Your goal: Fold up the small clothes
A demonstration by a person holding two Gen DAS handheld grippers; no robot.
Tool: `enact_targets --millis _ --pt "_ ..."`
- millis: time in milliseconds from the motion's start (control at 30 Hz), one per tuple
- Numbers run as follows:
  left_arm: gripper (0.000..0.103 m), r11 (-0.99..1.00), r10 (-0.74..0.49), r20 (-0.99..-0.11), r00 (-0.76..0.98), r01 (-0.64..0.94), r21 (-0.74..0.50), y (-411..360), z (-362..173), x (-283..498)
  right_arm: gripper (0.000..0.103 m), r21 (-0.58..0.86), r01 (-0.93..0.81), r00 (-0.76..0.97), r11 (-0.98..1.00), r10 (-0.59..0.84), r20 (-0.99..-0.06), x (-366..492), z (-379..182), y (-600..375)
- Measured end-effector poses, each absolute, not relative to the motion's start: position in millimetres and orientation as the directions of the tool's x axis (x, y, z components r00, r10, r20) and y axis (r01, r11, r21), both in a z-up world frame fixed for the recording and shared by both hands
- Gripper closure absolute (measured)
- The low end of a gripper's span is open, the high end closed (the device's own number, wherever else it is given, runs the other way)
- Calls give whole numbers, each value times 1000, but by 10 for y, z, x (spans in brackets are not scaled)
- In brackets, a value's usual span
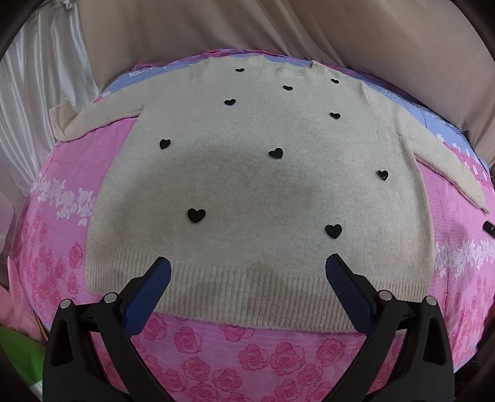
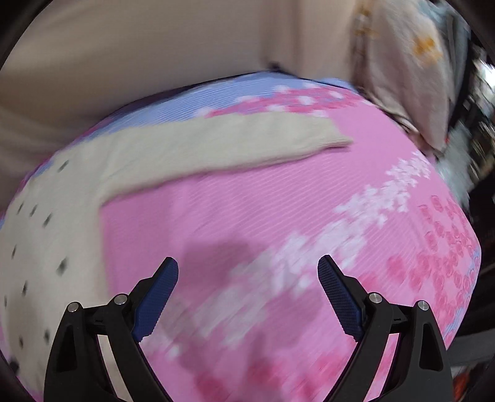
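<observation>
A cream knit sweater (image 1: 247,179) with small black hearts lies flat and face up on a pink floral bedspread (image 1: 235,349), sleeves spread to both sides, ribbed hem nearest me. My left gripper (image 1: 247,266) is open and empty, hovering over the middle of the hem. In the blurred right wrist view, the sweater body (image 2: 52,222) lies at the left and its right sleeve (image 2: 216,145) stretches across the bedspread. My right gripper (image 2: 247,269) is open and empty above bare pink bedspread (image 2: 247,210), to the right of the sweater.
Beige fabric (image 1: 247,24) rises behind the bed and white satin cloth (image 1: 40,92) hangs at the left. A small dark object (image 1: 488,228) lies on the bedspread at the right edge. A patterned pillow (image 2: 408,77) and clutter sit at the far right.
</observation>
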State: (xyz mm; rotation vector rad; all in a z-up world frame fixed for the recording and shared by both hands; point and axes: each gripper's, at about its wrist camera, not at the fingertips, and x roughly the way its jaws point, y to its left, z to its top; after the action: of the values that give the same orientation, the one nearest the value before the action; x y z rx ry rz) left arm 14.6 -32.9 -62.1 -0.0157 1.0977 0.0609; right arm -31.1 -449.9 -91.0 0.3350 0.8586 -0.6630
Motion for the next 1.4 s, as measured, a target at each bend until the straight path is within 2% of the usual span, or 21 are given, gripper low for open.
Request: enact_targets --millis 233,333,400,433,467,500,533,567,600,800,933,1033,1233,1400 --pt "5 995 86 -892 443 -74 59 -555 -633 175 15 125 761 449 636 -379 -809 187 -1047 -6069" --pt "5 994 100 -893 439 -85 70 -619 -630 153 18 222 800 452 558 -318 -833 285 -1208 -6445" --pt "5 993 111 -895 433 -92 78 -644 -638 131 28 254 812 450 525 -287 -845 363 -1319 -6571" --pt "5 992 114 -896 429 -95 81 -641 -644 123 28 261 816 451 516 -285 -846 411 -1356 -6610" --pt "5 991 120 -897 425 -100 85 -639 -651 112 36 253 814 458 523 -310 -833 441 -1336 -6604" --pt "5 991 124 -899 421 -105 87 -630 -660 100 52 262 800 475 540 -304 -826 490 -1333 -6592" --pt "5 990 125 -900 418 -109 86 -617 -672 91 60 255 792 476 555 -299 -827 558 -1331 -6575" --pt "5 990 126 -901 415 -114 86 -605 -680 84 92 259 779 485 571 -287 -826 616 -1326 -6559" --pt "5 989 127 -902 412 -116 86 -593 -683 77 95 287 763 504 580 -254 -826 662 -1331 -6572" --pt "5 991 104 -897 431 -120 57 -458 -622 80 96 402 618 689 676 -220 -691 761 -653 -6060" --pt "5 992 74 -889 451 -121 22 -325 -557 101 96 468 422 802 776 -79 -592 1087 -60 -5266" --pt "5 992 52 -882 469 -125 -8 -181 -505 108 96 486 285 828 826 43 -559 1374 181 -4601" --pt "5 987 40 -871 489 -156 -42 243 -473 67 96 442 79 771 893 226 -595 2076 124 -3039" --pt "5 980 60 -870 490 -193 -41 655 -505 29 96 416 -30 678 909 324 -660 2558 -302 -1890"
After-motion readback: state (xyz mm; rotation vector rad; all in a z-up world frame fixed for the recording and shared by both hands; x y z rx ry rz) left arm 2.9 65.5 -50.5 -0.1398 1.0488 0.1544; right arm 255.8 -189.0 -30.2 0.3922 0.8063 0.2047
